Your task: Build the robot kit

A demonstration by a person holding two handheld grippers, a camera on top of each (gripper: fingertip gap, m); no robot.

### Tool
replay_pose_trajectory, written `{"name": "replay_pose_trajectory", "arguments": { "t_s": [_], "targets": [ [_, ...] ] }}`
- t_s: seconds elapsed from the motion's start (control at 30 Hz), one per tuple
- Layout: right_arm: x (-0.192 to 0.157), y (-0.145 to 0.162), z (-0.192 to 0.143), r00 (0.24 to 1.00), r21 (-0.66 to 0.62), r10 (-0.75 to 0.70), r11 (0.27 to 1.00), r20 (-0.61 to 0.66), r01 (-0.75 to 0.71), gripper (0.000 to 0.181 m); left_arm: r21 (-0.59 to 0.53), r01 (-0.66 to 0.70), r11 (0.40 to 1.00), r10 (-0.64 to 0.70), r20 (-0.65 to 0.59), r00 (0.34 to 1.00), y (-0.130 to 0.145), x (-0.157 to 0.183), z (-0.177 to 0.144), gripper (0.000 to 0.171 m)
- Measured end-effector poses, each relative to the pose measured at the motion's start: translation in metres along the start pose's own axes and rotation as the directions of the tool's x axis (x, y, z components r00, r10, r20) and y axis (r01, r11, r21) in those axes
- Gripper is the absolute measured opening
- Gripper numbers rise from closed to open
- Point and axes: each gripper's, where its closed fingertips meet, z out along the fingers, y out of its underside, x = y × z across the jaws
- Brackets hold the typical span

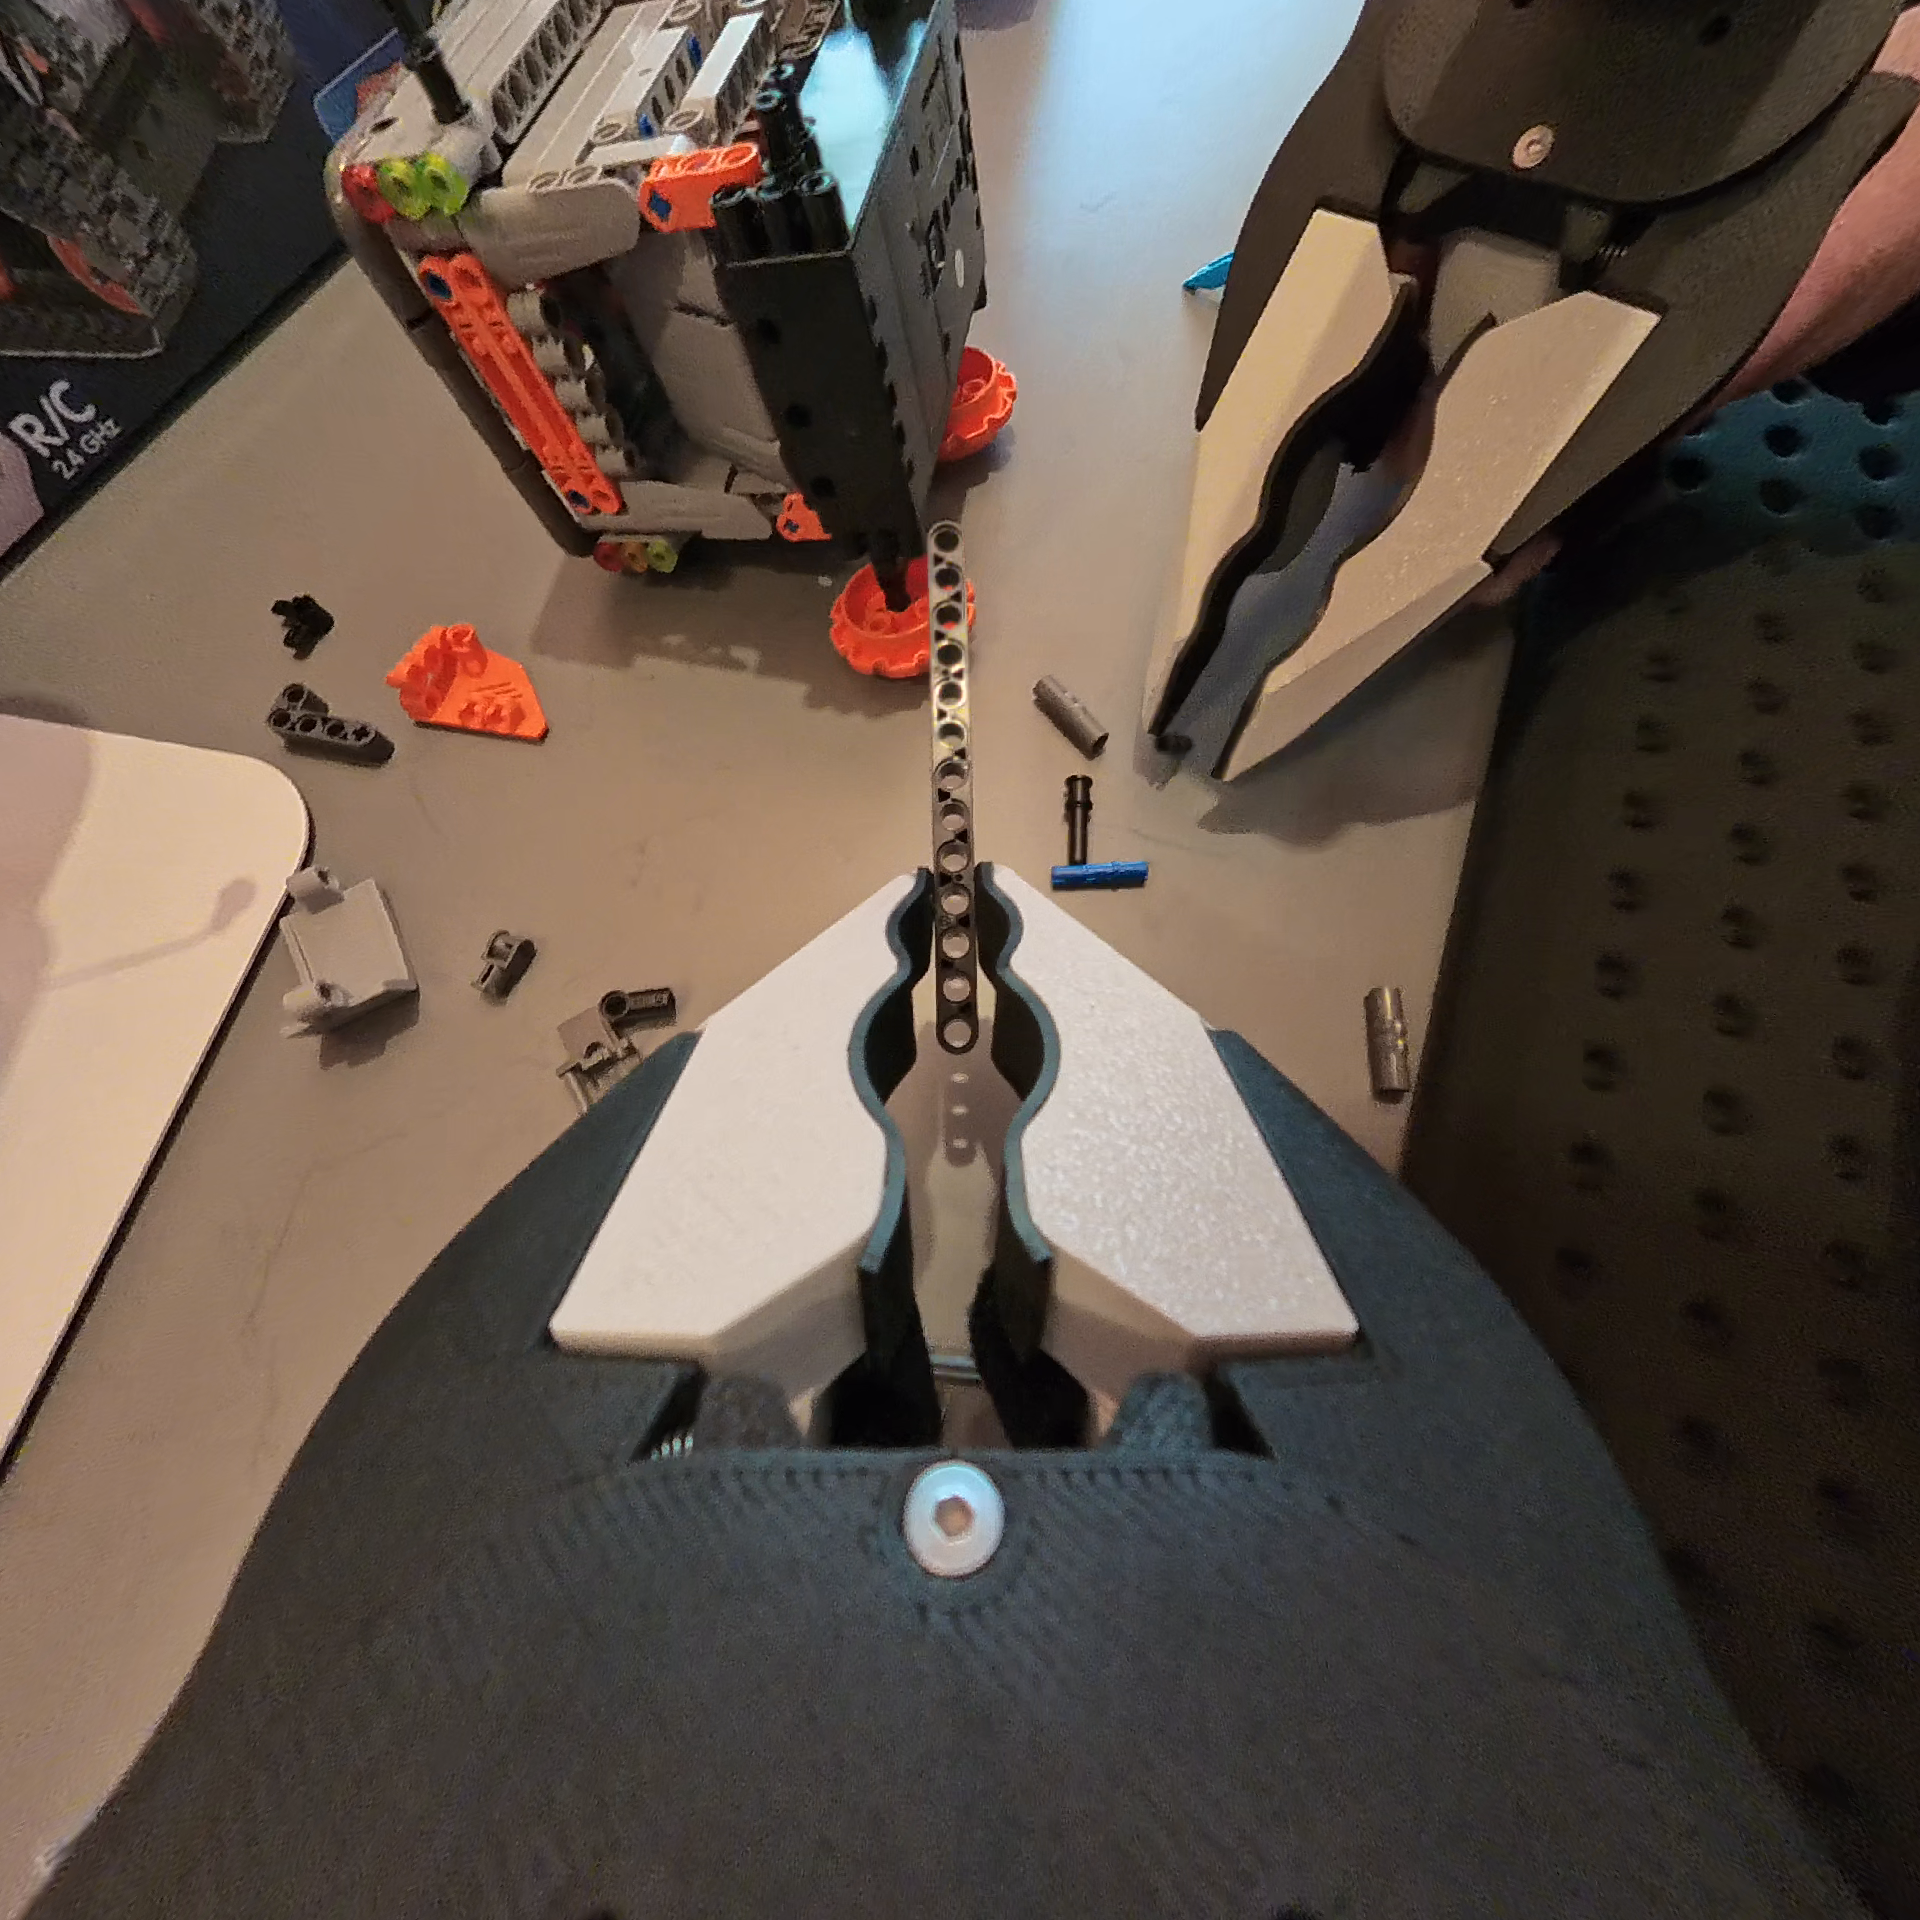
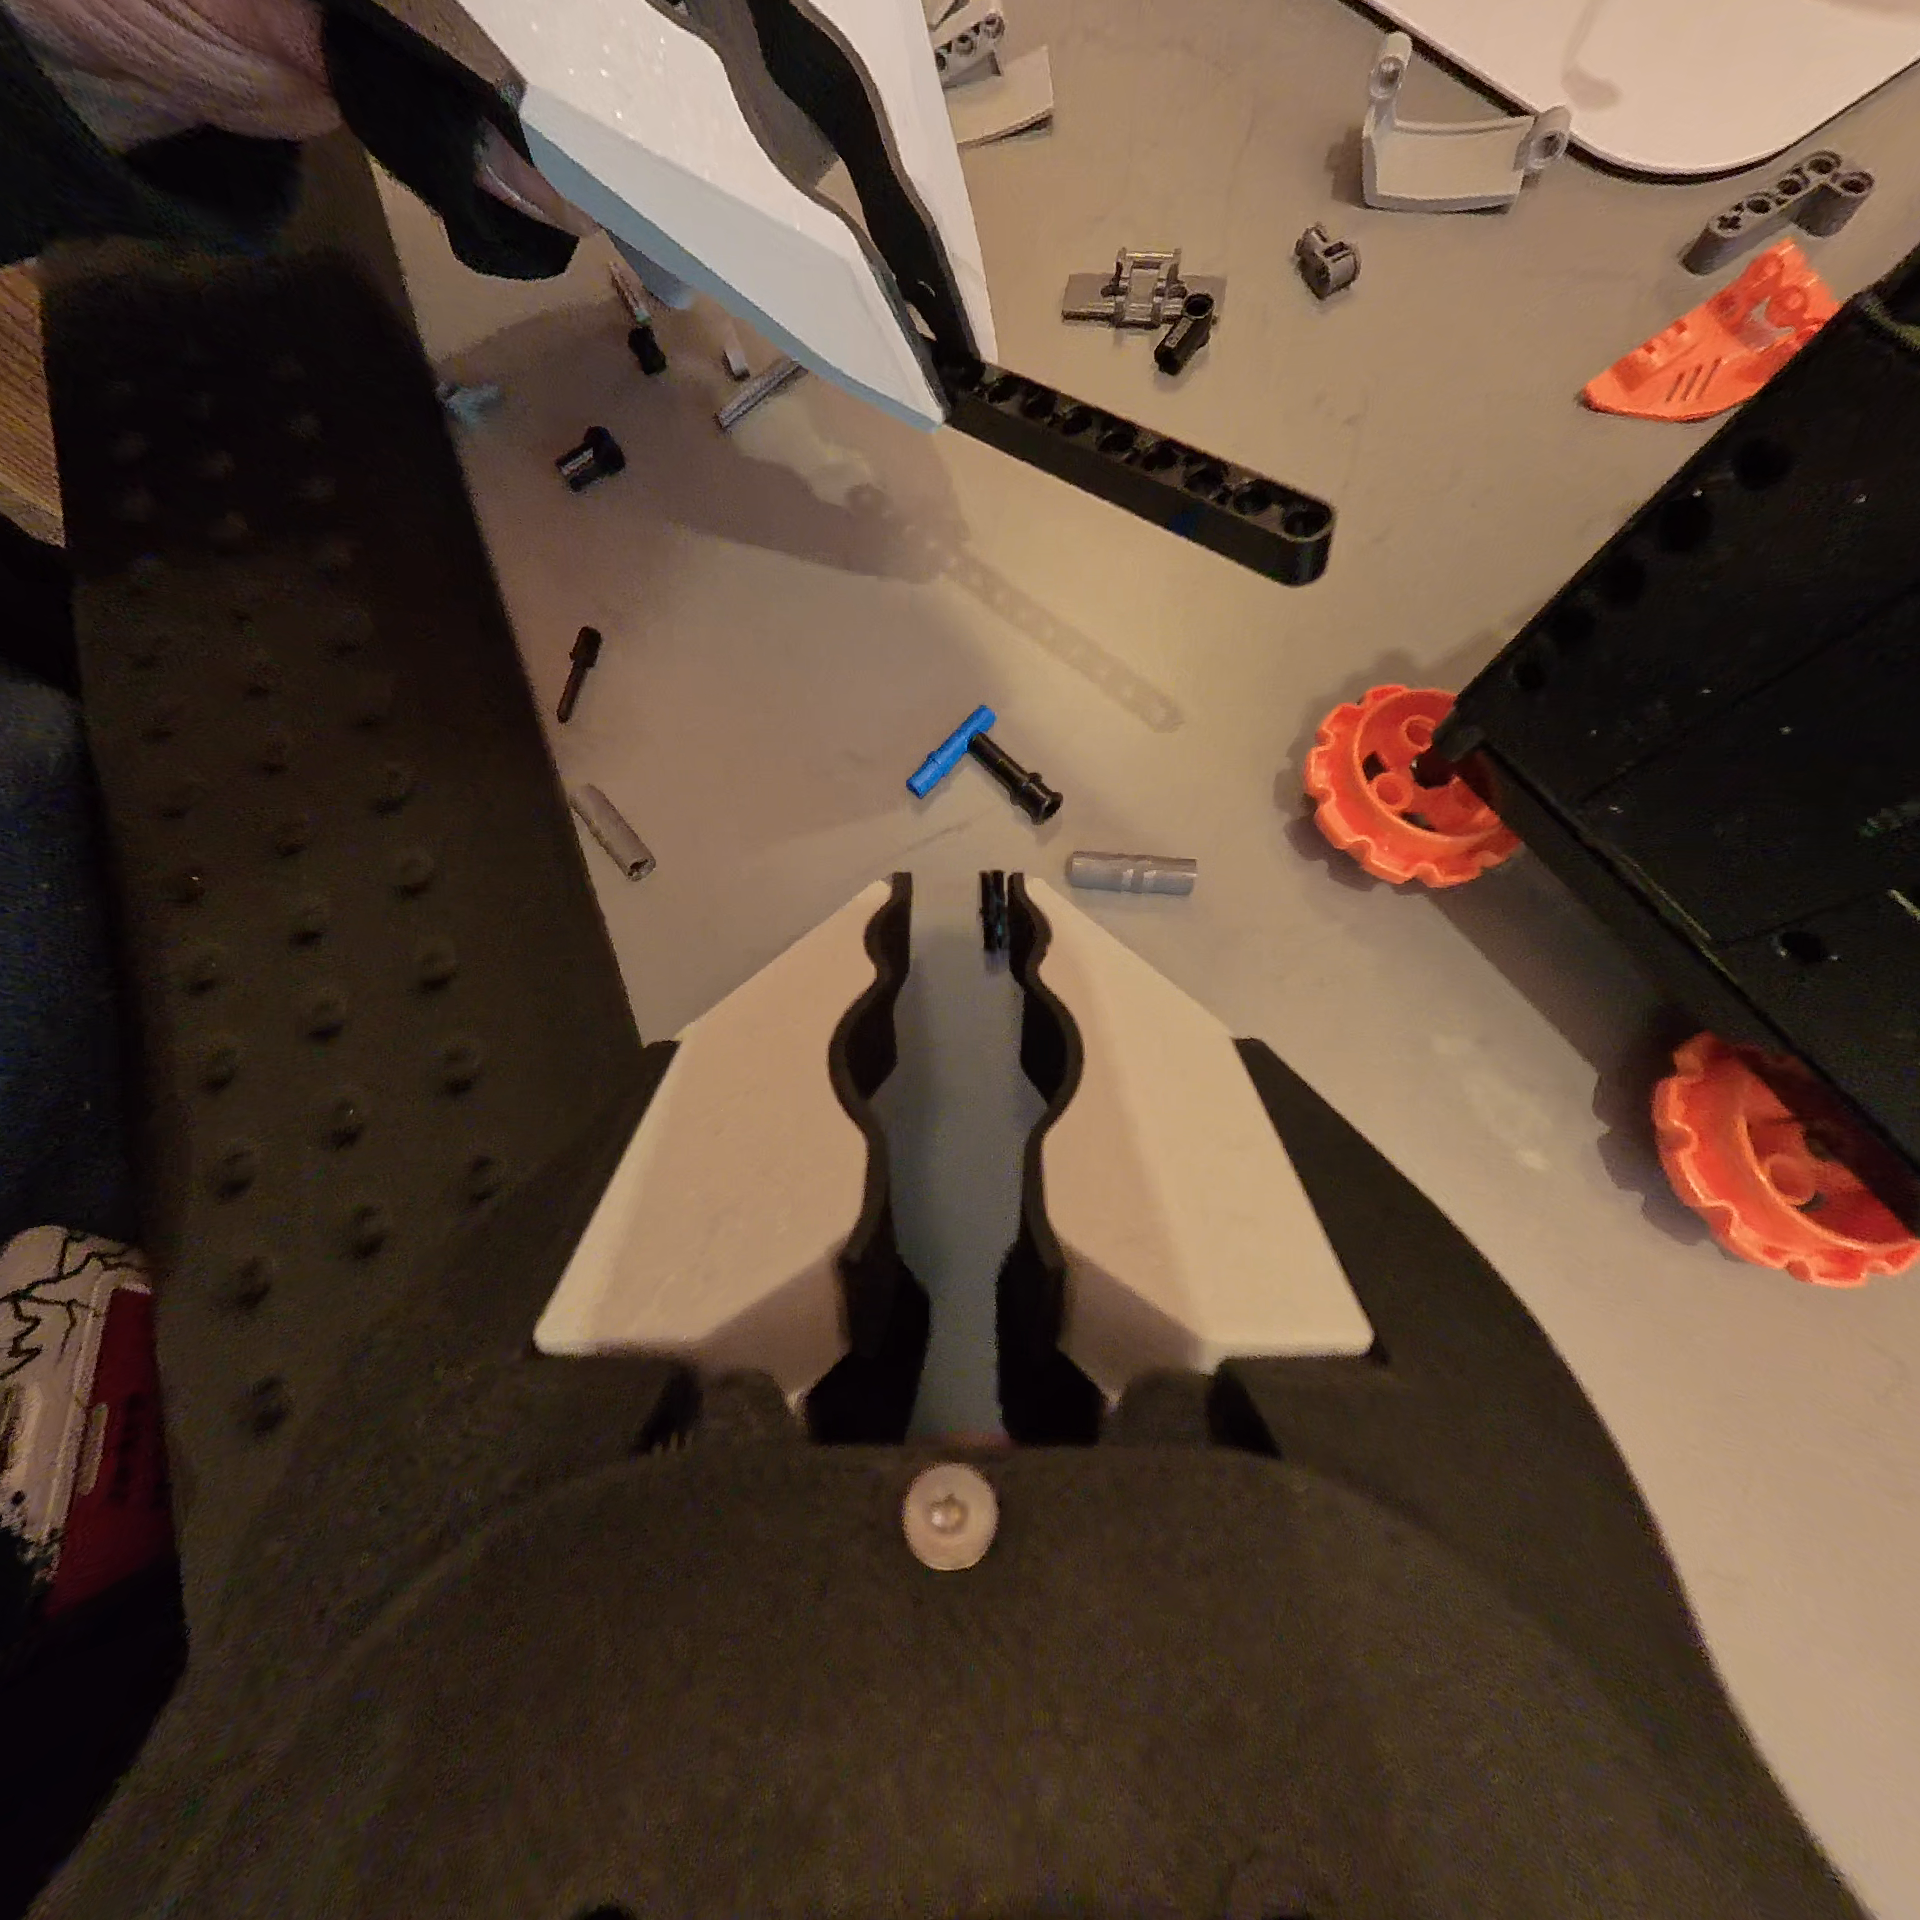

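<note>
Black holed beam (image 1: 951,790) sticks out above the grey table (image 1: 727,790), pinched at its near end between the closed fingers of the left gripper (image 1: 952,883). Only the right wrist view shows the right gripper (image 2: 951,883), slightly parted, a small black pin (image 2: 993,914) against one finger. Dark studded foam mat (image 2: 260,727) borders the table.

**Plastic parts, matt tabletop**

The black perforated beam (image 1: 952,769) is glossy plastic. The orange wheels (image 2: 1397,798) are shiny plastic too. The grey table (image 1: 727,790) looks smooth and matt. The dark mat (image 1: 1714,935) is dimpled foam-like material.
</note>
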Motion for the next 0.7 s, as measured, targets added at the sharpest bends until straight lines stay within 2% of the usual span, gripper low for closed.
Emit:
{"name": "replay_pose_trajectory", "arguments": {
  "t_s": [0.17,0.33,0.43,0.53,0.63,0.7],
  "targets": [
    [0.007,-0.013,-0.023,0.999,0.074,-0.010,0.997,-0.053,0.014,0.017,-0.006,-0.020,1.000,0.020,-0.016,1.000,-0.006,0.006,0.003,0.007],
    [0.006,-0.049,-0.056,0.980,0.193,-0.136,0.968,-0.145,0.163,0.023,-0.022,-0.074,0.997,0.072,-0.064,0.995,-0.013,0.025,0.005,0.007],
    [-0.004,-0.054,-0.055,0.953,0.161,-0.261,0.945,-0.155,0.285,0.028,-0.032,-0.120,0.992,0.115,-0.113,0.987,-0.017,0.044,0.009,0.007],
    [-0.010,-0.041,-0.042,0.924,0.058,-0.356,0.928,-0.141,0.367,0.028,-0.026,-0.139,0.990,0.134,-0.147,0.980,-0.022,0.061,0.014,0.007],
    [-0.019,-0.030,-0.033,0.915,0.012,-0.393,0.918,-0.087,0.396,0.010,-0.046,-0.190,0.981,0.184,-0.121,0.976,-0.020,0.068,0.015,0.007],
    [-0.026,-0.025,-0.029,0.914,-0.003,-0.404,0.915,-0.045,0.404,0.007,-0.043,-0.190,0.981,0.184,-0.120,0.976,-0.019,0.071,0.012,0.007]
  ]
}}
